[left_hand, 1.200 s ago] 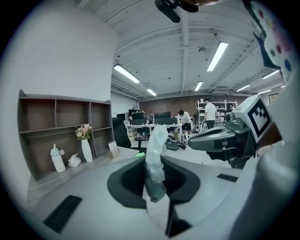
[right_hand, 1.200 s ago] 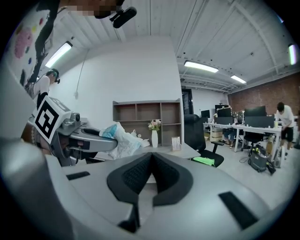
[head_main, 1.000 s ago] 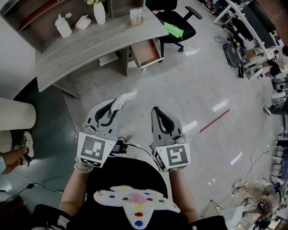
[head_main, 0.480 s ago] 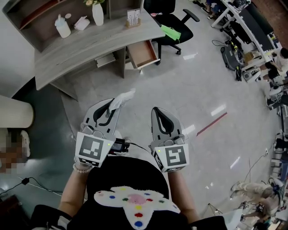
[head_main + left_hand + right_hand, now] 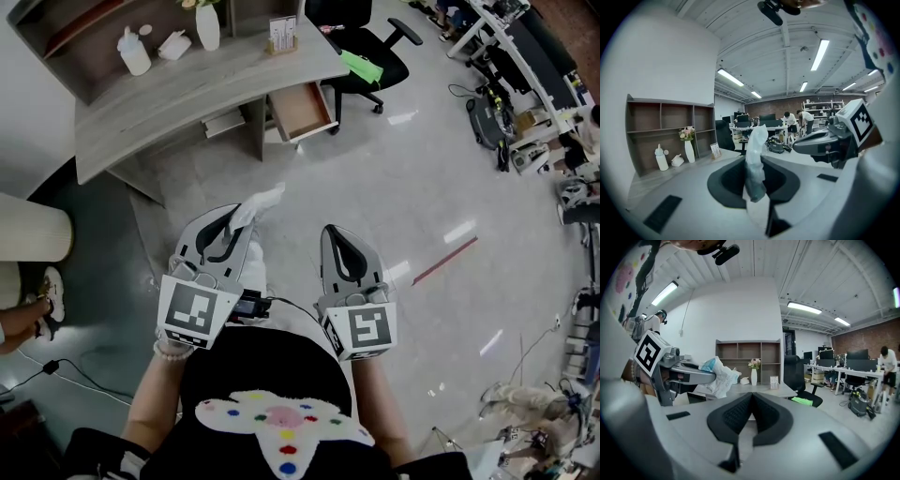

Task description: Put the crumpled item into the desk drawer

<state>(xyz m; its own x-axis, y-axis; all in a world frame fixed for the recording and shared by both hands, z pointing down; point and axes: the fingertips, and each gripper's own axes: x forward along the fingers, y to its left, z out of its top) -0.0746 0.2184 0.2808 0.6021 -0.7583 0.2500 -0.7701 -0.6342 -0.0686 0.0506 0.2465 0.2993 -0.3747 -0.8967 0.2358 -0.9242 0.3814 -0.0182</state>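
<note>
A crumpled white plastic item (image 5: 259, 202) sticks out of my left gripper (image 5: 241, 217), whose jaws are shut on it. In the left gripper view the crumpled item (image 5: 754, 161) stands pinched upright between the dark pads. My right gripper (image 5: 336, 235) hangs beside it, shut with nothing in it; its pads (image 5: 740, 414) meet in the right gripper view. Both are held at waist height over the grey floor. The wooden desk (image 5: 178, 101) lies ahead, and its open drawer (image 5: 303, 110) juts out under the desk's right end, well away from both grippers.
On the desk stand a white bottle (image 5: 133, 53), a vase (image 5: 208, 26) and a small card stand (image 5: 282, 34). A black office chair (image 5: 367, 37) with a green thing (image 5: 361, 66) on its seat stands right of the drawer. Workbenches and cables line the far right.
</note>
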